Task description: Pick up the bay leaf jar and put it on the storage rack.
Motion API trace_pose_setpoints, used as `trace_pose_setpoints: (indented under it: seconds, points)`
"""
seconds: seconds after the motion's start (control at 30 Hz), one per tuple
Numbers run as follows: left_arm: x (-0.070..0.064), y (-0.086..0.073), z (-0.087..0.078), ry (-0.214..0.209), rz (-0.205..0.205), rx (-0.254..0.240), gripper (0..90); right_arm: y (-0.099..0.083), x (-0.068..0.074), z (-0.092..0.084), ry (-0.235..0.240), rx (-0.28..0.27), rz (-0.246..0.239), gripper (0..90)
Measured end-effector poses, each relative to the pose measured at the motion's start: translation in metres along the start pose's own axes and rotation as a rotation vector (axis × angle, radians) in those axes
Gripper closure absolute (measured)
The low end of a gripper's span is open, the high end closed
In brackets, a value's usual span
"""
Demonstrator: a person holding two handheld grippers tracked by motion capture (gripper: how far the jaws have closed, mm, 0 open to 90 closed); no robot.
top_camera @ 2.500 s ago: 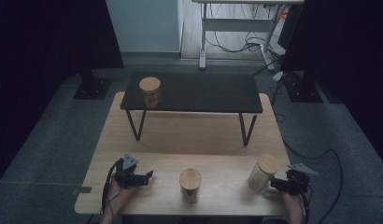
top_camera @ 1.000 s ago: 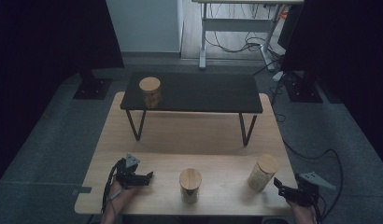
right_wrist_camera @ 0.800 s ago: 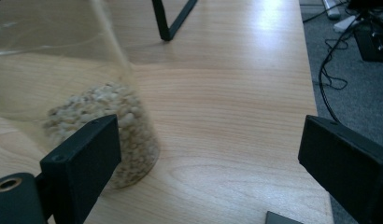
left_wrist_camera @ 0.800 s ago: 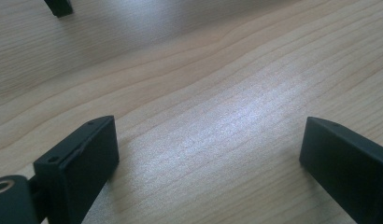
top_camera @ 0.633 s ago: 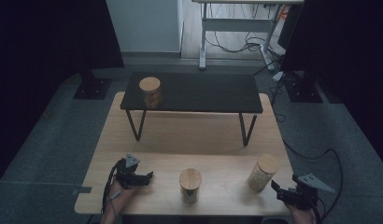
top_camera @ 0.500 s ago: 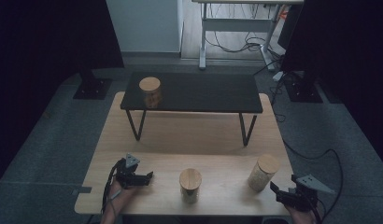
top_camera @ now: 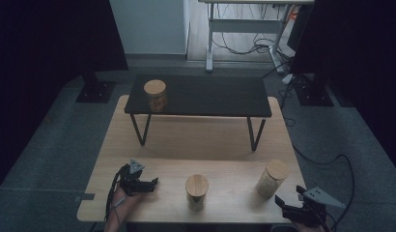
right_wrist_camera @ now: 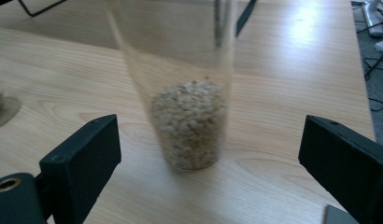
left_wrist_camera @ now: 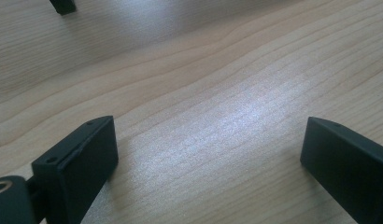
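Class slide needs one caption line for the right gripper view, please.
Open right gripper faces a clear jar partly filled with pale grains, standing on the wooden table, jaws apart from it.

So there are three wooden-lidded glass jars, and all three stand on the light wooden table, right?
Not quite. Two wooden-lidded glass jars stand on the light wooden table; the third jar stands on the black raised shelf above it, as the high view shows.

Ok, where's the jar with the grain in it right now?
The grain jar stands upright on the wooden table at the right of the high view, just ahead of the open right gripper.
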State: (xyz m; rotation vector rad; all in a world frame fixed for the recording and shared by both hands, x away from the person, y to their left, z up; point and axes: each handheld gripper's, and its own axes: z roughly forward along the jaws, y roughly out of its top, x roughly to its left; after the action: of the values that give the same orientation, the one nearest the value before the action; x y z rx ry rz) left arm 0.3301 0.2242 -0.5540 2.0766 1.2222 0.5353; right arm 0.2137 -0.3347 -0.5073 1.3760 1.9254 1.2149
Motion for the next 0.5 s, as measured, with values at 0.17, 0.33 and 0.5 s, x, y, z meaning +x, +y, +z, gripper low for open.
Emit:
trace_pose_setpoints:
  seconds: [0.17,0.33,0.5]
  points:
    - [0.0,0.0,0.0,0.001,-0.001,0.0,3.7,0.002,0.01,-0.003,0.028,-0.024,-0.001,5.3]
    - [0.0,0.0,0.0,0.002,-0.002,0.0,3.6,0.004,0.021,-0.002,0.058,-0.023,-0.011,5.4]
    - [0.0,0.0,0.0,0.002,-0.002,0.0,3.6,0.005,0.029,-0.002,0.075,-0.03,-0.021,5.4]
